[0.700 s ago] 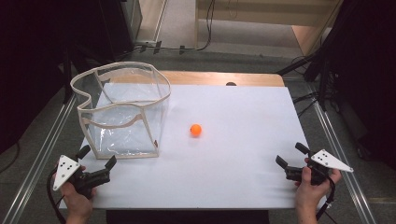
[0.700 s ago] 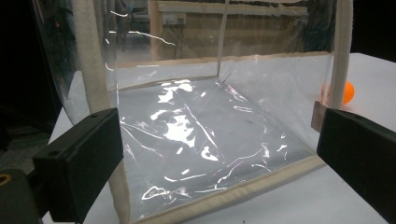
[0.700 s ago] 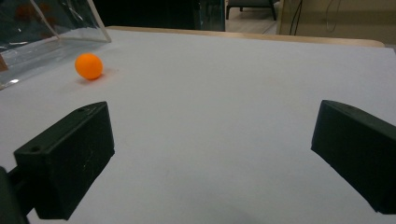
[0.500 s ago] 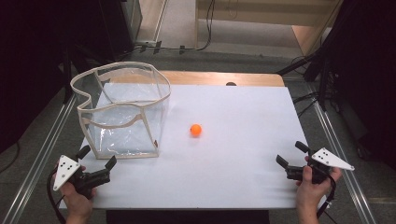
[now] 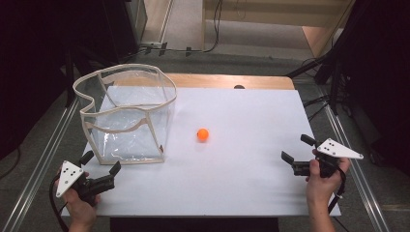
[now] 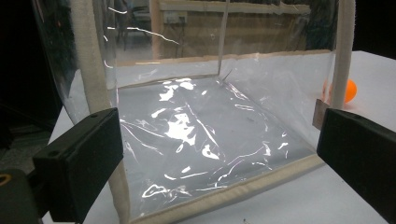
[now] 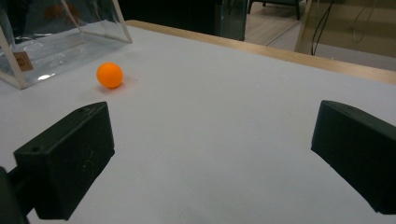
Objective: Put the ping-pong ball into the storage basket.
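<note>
Both tools, left tool (image 5: pixel 101 170) and right tool (image 5: pixel 298 150), gape released; clear bag (image 5: pixel 126 116) holds nothing, orange ball (image 5: pixel 203 134) beside it

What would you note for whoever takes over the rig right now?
Left tongs: open, holding nothing, near the front of the clear bag.
Right tongs: open, holding nothing, at the table's right side.
Orange ball: loose on the table, right of the bag, apart from it.
Bag: upright, mouth open, nothing visible inside.
Done: nothing yet.
Left, likely: pick up the ball and drop it into the bag.
</note>
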